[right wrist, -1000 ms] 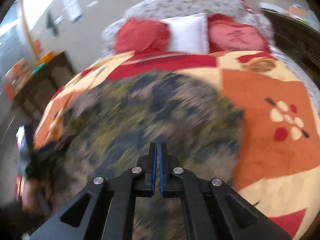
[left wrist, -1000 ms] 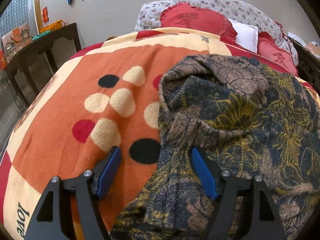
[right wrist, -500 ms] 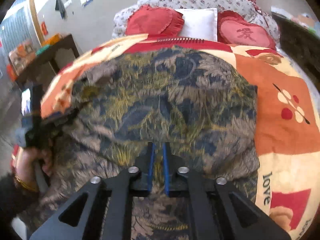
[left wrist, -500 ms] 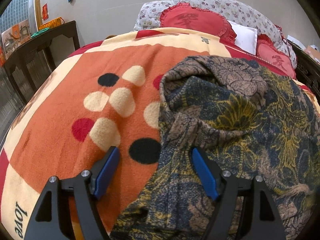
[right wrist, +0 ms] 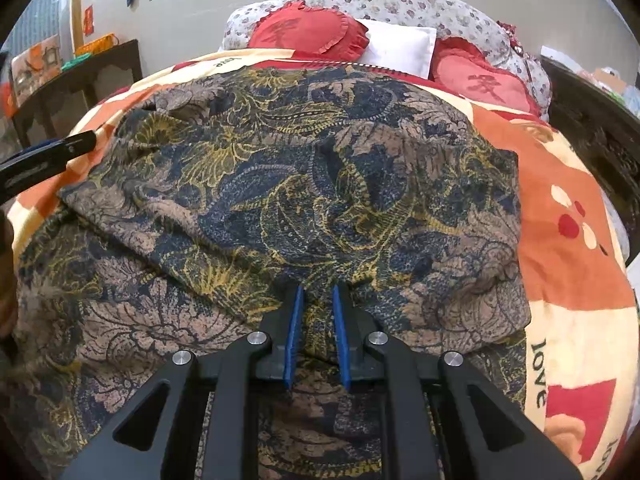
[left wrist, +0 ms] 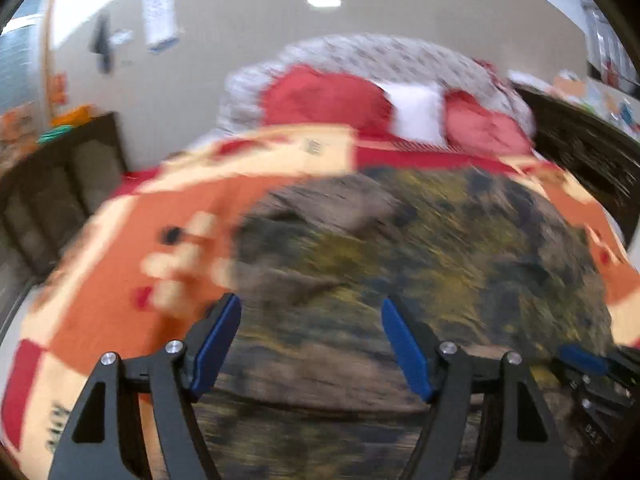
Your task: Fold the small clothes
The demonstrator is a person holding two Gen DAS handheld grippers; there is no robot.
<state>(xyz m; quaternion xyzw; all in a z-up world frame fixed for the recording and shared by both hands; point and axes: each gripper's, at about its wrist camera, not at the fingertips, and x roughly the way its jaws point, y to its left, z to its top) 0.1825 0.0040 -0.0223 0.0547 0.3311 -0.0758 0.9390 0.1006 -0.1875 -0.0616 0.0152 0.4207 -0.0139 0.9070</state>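
Garment (right wrist: 320, 184) fold between right gripper (right wrist: 316, 300) fingers (right wrist: 295, 328), left gripper (left wrist: 312, 320) spread above

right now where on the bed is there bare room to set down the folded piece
Bare blanket lies right of the garment, out to the bed's right edge, and a narrower strip on its left, by the left gripper. A thin band runs between the garment's far edge and the pillows. The middle is crowded: the garment covers it, and the right gripper sits there, nearly shut with cloth between its fingers.

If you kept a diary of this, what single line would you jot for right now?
step: folding | left gripper: open, over patterned garment, view blurred | right gripper: pads slightly apart, fabric between | surface: orange blanket
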